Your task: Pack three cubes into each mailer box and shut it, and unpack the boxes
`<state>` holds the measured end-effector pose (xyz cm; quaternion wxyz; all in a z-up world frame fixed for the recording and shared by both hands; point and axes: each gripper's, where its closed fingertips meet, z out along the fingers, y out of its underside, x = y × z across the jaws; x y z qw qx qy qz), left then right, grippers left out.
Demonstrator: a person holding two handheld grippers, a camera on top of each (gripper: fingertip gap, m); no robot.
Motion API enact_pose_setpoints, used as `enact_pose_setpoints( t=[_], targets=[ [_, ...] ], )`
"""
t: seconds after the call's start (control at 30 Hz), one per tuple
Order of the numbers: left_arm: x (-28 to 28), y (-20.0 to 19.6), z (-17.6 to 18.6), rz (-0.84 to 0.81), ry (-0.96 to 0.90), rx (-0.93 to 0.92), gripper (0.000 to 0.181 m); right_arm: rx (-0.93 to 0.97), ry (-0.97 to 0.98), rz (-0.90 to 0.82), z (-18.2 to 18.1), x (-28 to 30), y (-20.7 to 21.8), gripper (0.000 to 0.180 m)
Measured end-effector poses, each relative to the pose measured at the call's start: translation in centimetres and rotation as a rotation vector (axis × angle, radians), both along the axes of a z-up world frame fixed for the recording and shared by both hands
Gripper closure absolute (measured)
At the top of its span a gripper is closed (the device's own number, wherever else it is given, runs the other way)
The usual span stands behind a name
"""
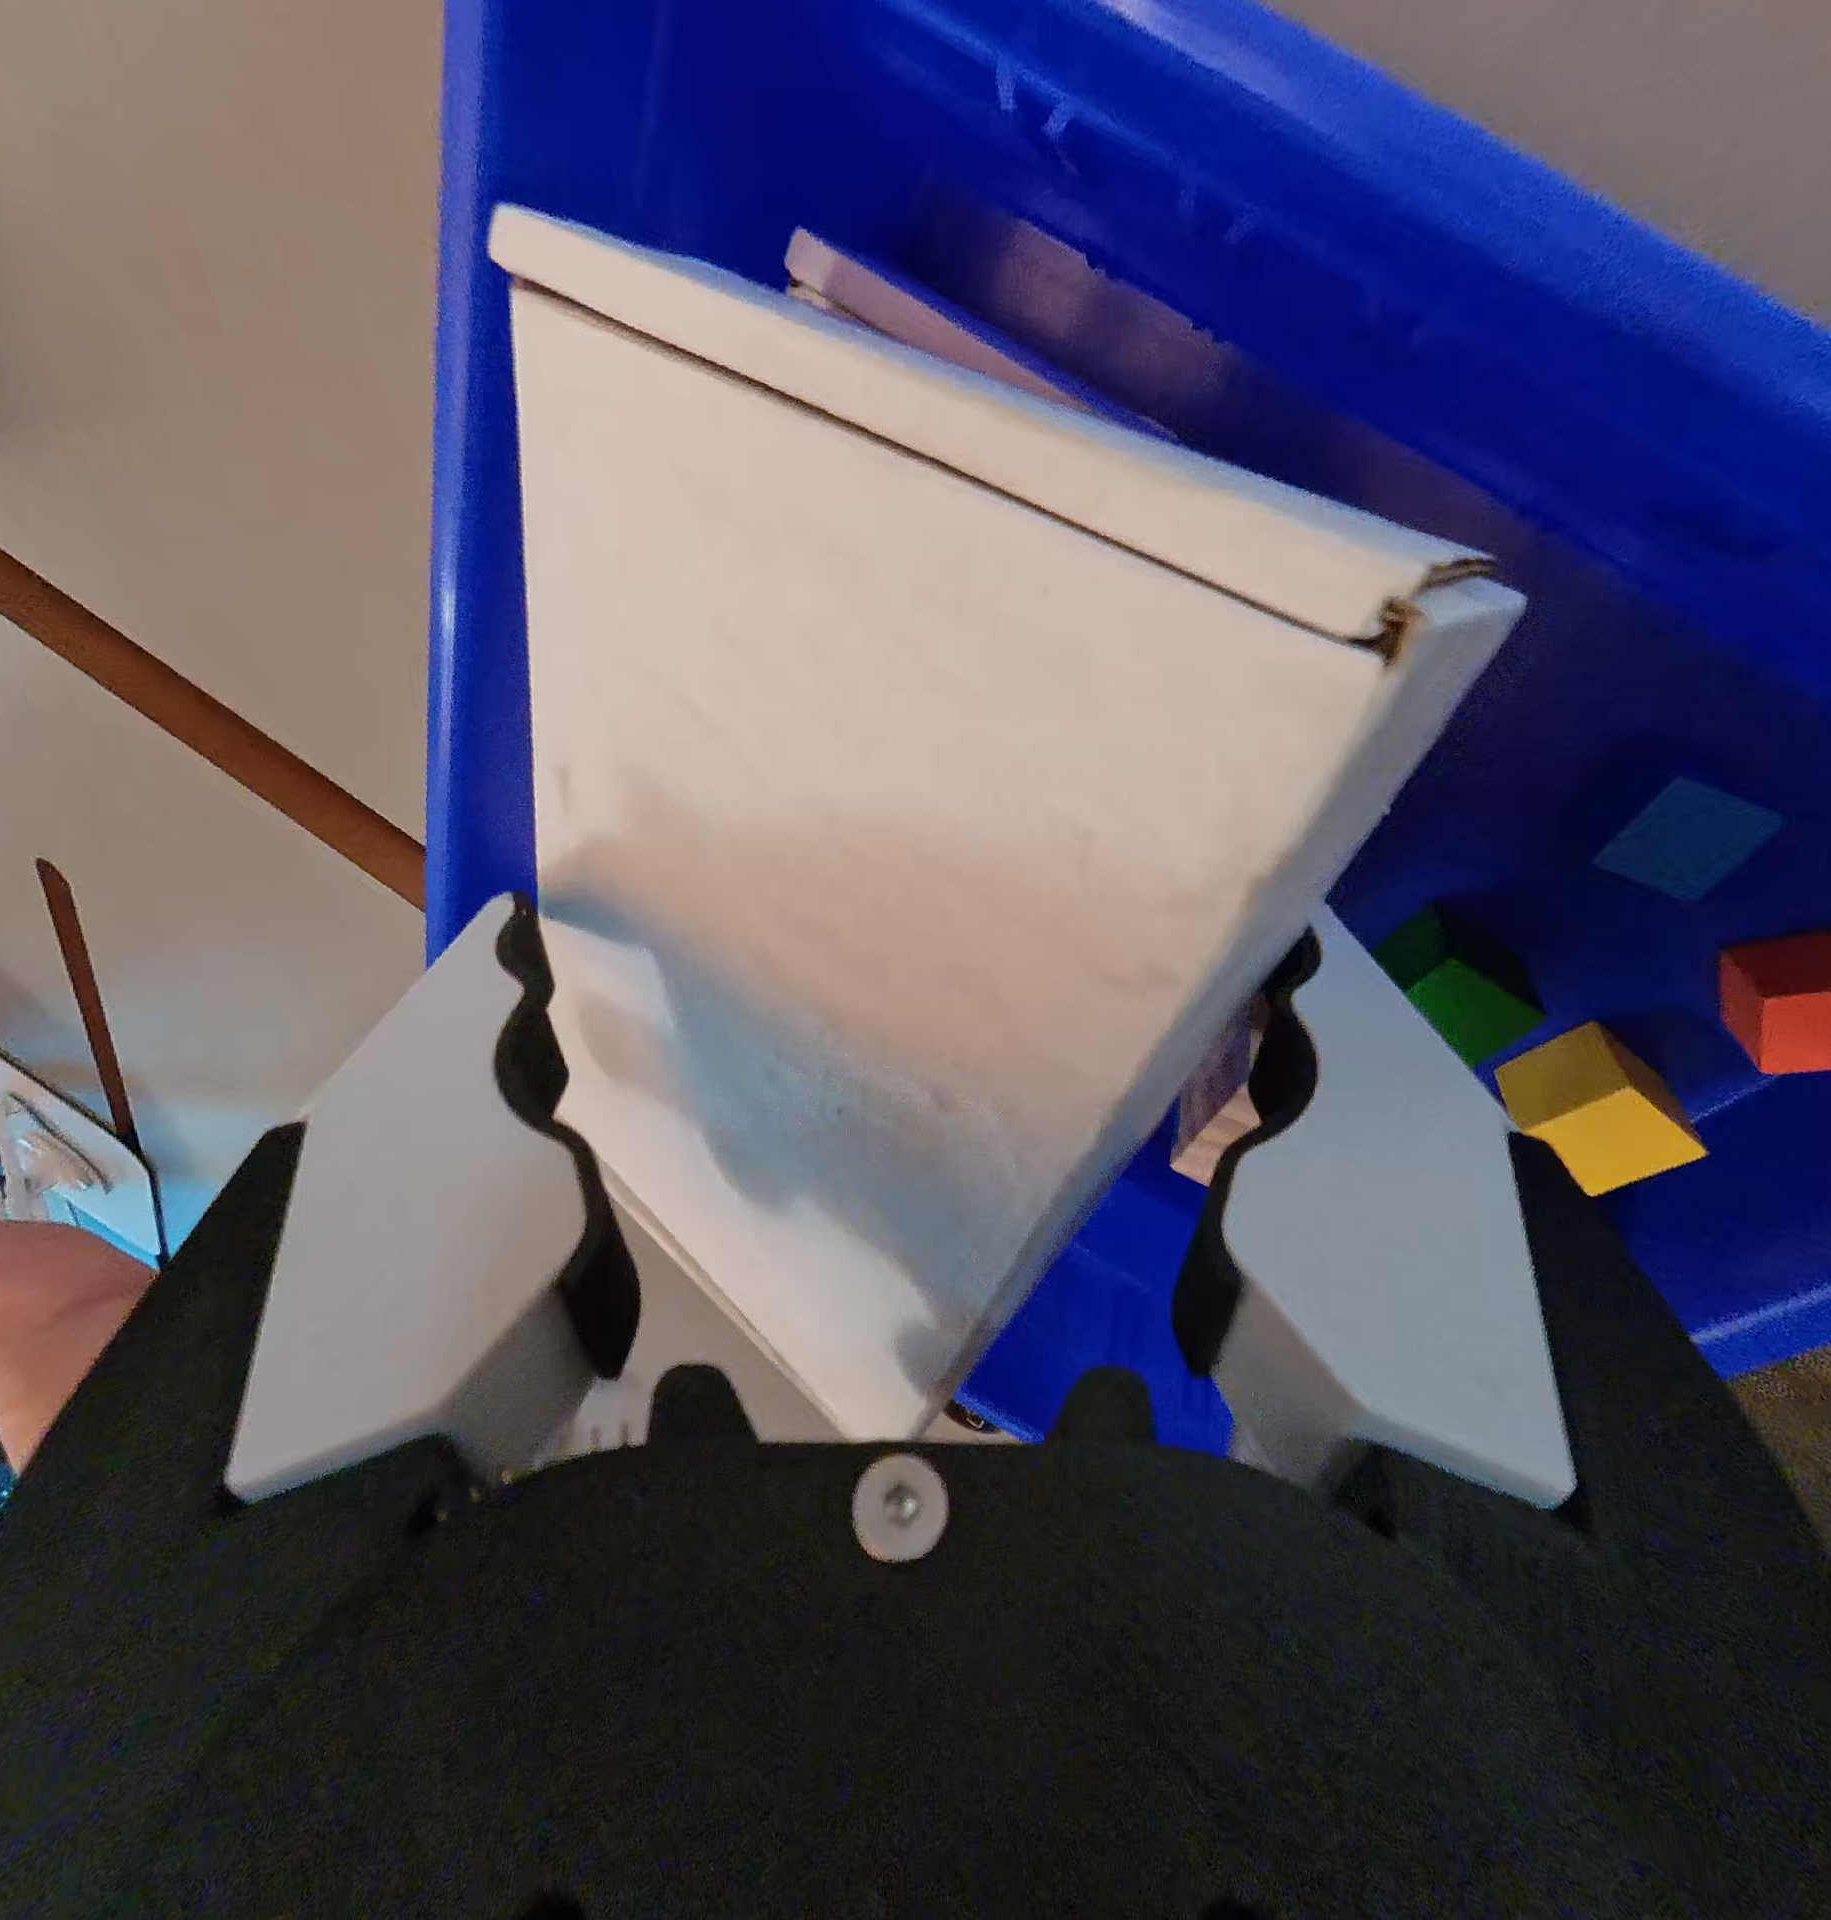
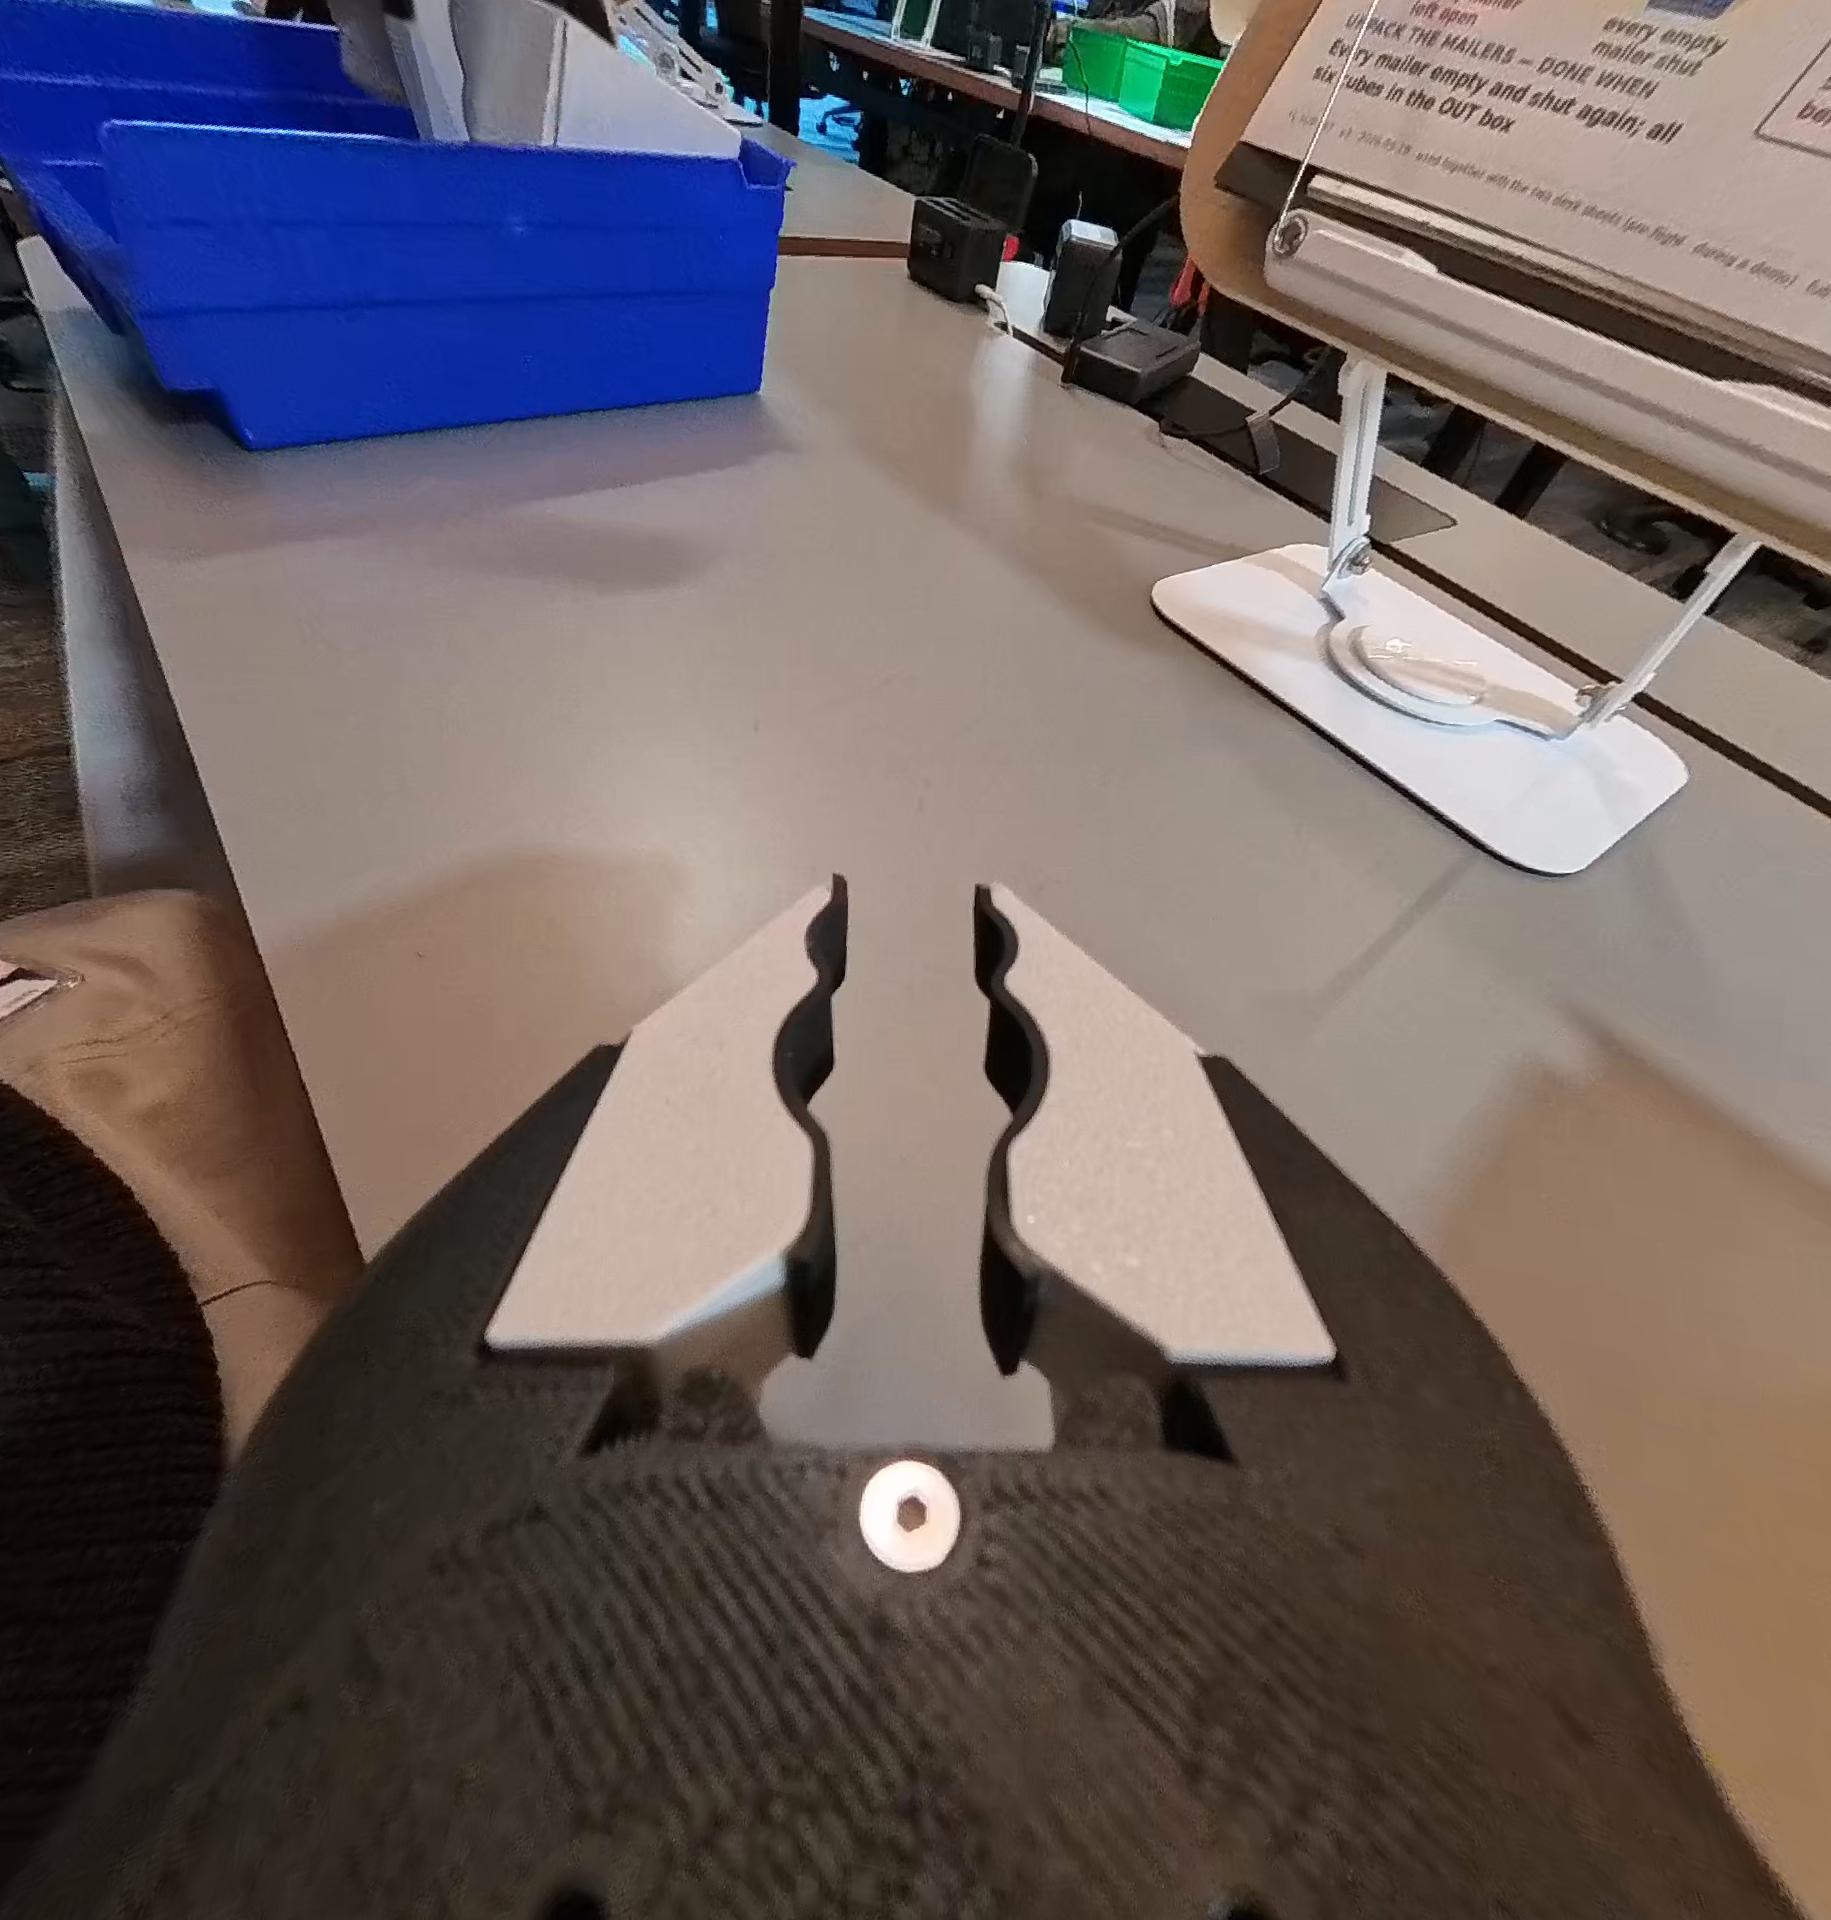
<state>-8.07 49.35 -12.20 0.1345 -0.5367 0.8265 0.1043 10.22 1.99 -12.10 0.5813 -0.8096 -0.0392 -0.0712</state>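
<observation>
My left gripper (image 1: 911,920) is shut on a closed white mailer box (image 1: 942,675) and holds it tilted above the blue bin (image 1: 1306,260). Another white mailer box (image 1: 890,301) lies behind it in the bin. Green (image 1: 1462,997), yellow (image 1: 1597,1112), red (image 1: 1804,997) and blue (image 1: 1685,836) cubes lie loose in the bin at the right. In the right wrist view the held box (image 2: 599,94) shows above the blue bin (image 2: 454,301) at the far left. My right gripper (image 2: 911,894) is empty, its jaws a narrow gap apart, low over the grey table (image 2: 786,644).
A document stand with a printed sheet (image 2: 1513,260) rests on a white base (image 2: 1430,707) at the right. Black chargers and cables (image 2: 952,249) sit at the table's far edge. The table's left edge (image 2: 90,675) runs beside a person's sleeve (image 2: 59,1351). One gripper's finger ends stand about 50 cm off the other's.
</observation>
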Motion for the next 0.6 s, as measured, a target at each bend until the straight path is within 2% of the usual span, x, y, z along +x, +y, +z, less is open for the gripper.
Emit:
enact_pose_setpoints(
  t=[0.1, 0.2, 0.4, 0.6],
  targets=[
    [0.1, -0.2, 1.3, 0.008, -0.042, -0.011, 0.052, -0.008, 0.005, 0.007, -0.3, -0.1, 0.1, 0.157],
    [-0.2, 0.3, 1.8, 0.024, -0.026, -0.017, 0.047, -0.013, 0.002, 0.013, -0.4, -0.3, 0.2, 0.157],
    [-0.8, 0.3, -0.1, 0.034, 0.096, -0.075, 0.039, -0.021, -0.013, 0.006, -0.4, -0.3, 0.2, 0.157],
    [-1.2, 0.1, -0.3, 0.000, 0.144, -0.074, 0.046, -0.019, -0.001, 0.004, -0.5, -0.1, 0.2, 0.157]
  ],
)
